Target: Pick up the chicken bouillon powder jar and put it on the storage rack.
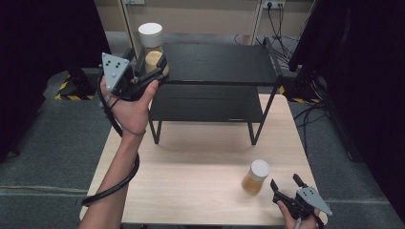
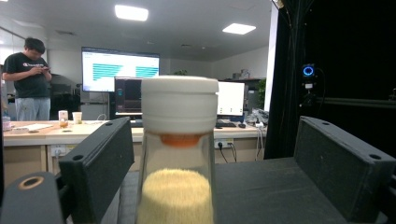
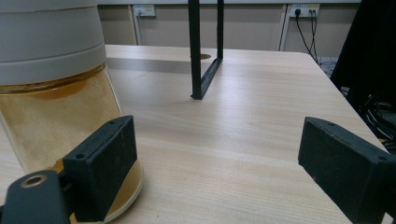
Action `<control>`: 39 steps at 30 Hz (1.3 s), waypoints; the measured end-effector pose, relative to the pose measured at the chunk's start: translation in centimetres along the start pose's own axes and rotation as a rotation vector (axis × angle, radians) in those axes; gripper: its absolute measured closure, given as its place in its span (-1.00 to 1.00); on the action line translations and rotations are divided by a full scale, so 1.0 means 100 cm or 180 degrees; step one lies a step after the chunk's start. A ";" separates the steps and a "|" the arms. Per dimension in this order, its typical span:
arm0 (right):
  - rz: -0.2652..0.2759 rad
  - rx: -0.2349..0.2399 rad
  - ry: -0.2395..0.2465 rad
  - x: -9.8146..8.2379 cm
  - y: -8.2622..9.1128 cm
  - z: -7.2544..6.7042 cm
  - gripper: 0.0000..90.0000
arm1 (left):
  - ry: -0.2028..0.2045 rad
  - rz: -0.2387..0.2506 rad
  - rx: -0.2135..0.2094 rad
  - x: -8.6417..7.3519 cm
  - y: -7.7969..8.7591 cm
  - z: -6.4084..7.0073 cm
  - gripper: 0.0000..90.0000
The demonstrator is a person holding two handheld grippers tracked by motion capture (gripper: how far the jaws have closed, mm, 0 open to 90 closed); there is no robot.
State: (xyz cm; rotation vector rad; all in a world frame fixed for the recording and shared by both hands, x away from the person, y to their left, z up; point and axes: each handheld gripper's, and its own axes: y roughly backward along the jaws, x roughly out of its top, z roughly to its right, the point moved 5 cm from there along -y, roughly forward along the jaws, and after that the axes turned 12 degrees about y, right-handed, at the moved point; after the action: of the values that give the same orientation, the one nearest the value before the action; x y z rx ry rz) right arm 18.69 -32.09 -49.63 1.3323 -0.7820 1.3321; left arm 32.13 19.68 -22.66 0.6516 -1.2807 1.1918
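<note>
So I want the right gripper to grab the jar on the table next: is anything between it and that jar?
Nothing visible. The white-lidded glass jar of amber powder stands on the bare light wooden table just left of the right gripper, whose fingers are open; its left finger is already beside the jar.

The person's left forearm [image 1: 114, 181] reaches from the near edge up to the far left, where the left hand [image 1: 130, 107] holds the left gripper [image 1: 152, 64] raised, its jaws spread wide (a gap shows on both sides in the left gripper view). At the near right, the right hand [image 1: 298, 218] holds the right gripper [image 1: 285, 183] low, jaws likewise parted and pointing far-left.
</note>
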 end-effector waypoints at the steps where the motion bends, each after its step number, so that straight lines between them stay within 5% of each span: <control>1: 0.0001 0.0001 0.0002 0.000 0.000 0.000 -0.74 | 0.0004 0.0004 -0.0014 -0.002 0.004 -0.001 -0.75; 18: -0.0004 0.0005 0.0004 0.000 0.000 0.000 -0.74 | 0.0031 -0.0121 -0.0147 -0.051 0.051 -0.013 -0.76; 39: -0.0014 0.0002 0.0040 0.001 0.000 -0.001 -0.74 | 0.0093 -0.0442 -0.0172 -0.136 0.112 -0.033 -0.76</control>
State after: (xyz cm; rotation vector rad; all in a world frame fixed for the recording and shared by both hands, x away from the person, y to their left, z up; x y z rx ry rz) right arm 18.72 -31.99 -49.59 1.3242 -0.7698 1.3361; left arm 24.86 22.06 -38.91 0.6702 -1.2192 1.0461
